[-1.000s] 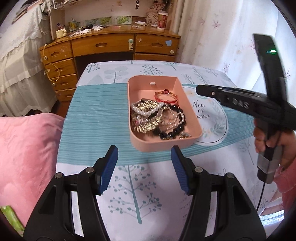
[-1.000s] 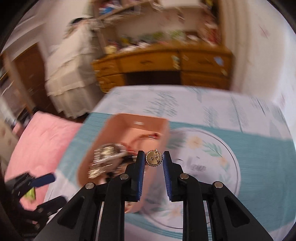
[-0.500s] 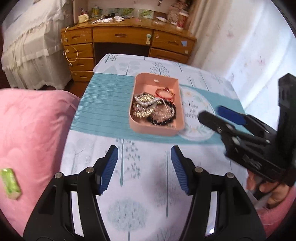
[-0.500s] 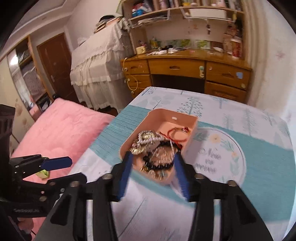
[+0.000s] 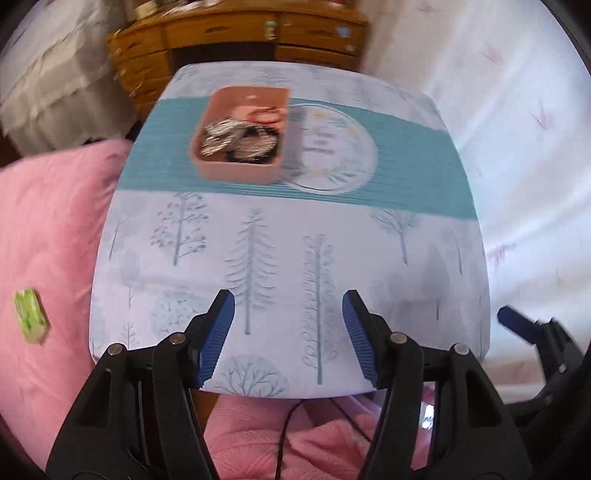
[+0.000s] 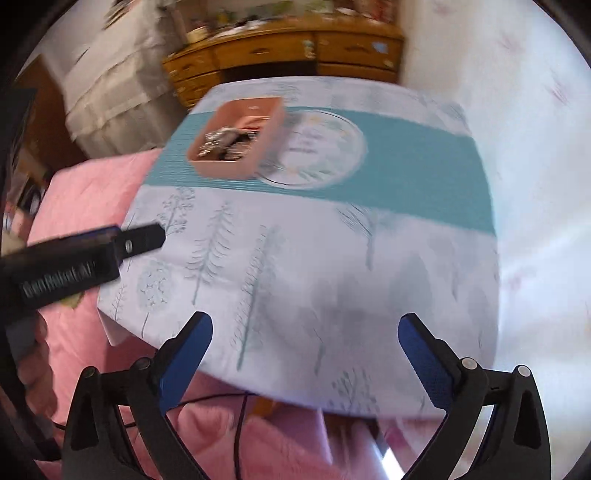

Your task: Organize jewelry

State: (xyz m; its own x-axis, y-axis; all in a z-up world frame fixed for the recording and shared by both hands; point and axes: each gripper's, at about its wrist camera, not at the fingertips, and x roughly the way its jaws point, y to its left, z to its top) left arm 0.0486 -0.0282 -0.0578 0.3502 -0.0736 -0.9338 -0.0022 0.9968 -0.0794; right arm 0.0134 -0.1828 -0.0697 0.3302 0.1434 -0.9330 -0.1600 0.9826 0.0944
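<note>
A pink tray (image 5: pixel 221 171) holding a heap of jewelry (image 5: pixel 240 138), with pearl, black bead and red bracelets, sits on the teal band at the far side of the table (image 5: pixel 288 251); it also shows in the right wrist view (image 6: pixel 229 170). My left gripper (image 5: pixel 288 332) is open and empty over the table's near edge, far back from the tray. My right gripper (image 6: pixel 304 350) is wide open and empty, also at the near edge. The left gripper's body (image 6: pixel 74 266) shows at the left of the right wrist view.
A round printed mat (image 5: pixel 328 147) lies right of the tray. A pink quilted bed (image 5: pixel 44 240) lies left of the table with a green packet (image 5: pixel 31 315) on it. A wooden desk (image 5: pixel 236 33) stands behind. White curtain (image 5: pixel 517 129) hangs at the right.
The right gripper held a small gold piece one second ago; it then opened and is now empty. Both grippers have pulled back from the tray to the table's near edge.
</note>
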